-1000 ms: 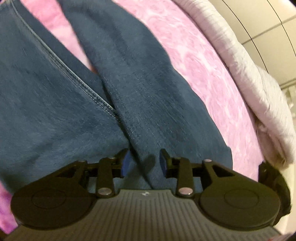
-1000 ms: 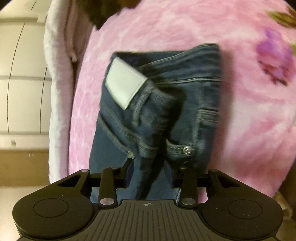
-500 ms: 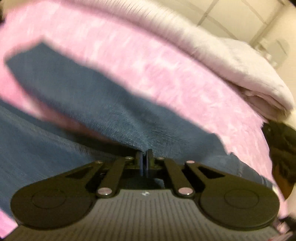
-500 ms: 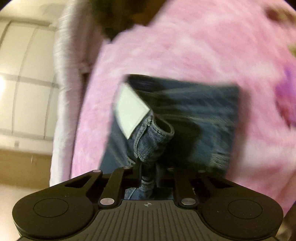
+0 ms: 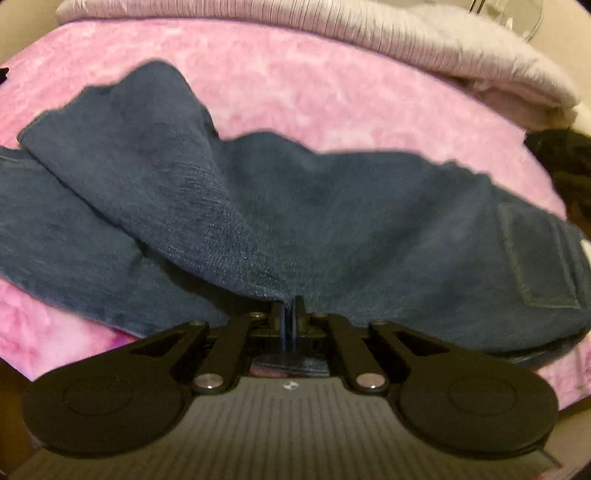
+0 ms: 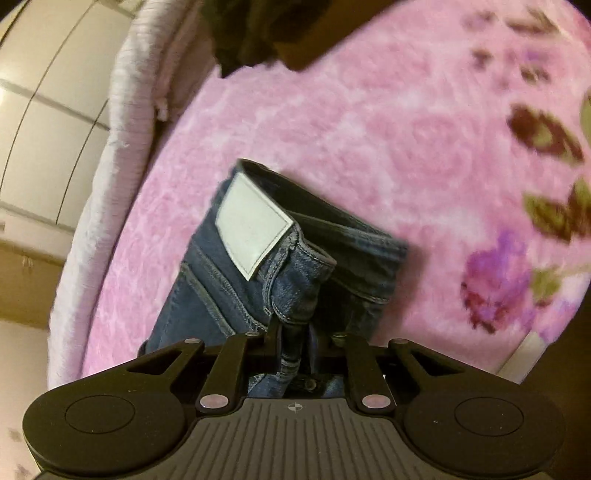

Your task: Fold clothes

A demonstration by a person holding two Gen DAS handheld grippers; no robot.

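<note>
A pair of dark blue jeans (image 5: 258, 206) lies across a pink fleece blanket (image 5: 295, 85). In the left wrist view my left gripper (image 5: 289, 308) is shut on a fold of a jeans leg, which rises in a ridge towards the upper left. The right wrist view shows the jeans' waistband end (image 6: 295, 266) with a pale rectangular label (image 6: 251, 225). My right gripper (image 6: 295, 332) is shut on the bunched denim near the waistband.
A folded whitish quilt (image 5: 406, 33) runs along the far edge of the bed; this quilt (image 6: 110, 177) borders the blanket on the left in the right wrist view. A dark object (image 5: 561, 162) sits at right. Purple flower print (image 6: 495, 280) marks the blanket.
Both grippers went from open to shut on the jeans. The left gripper has lifted and pulled the leg fabric, so the denim now lies across the view; the waistband end has bunched and tilted.
</note>
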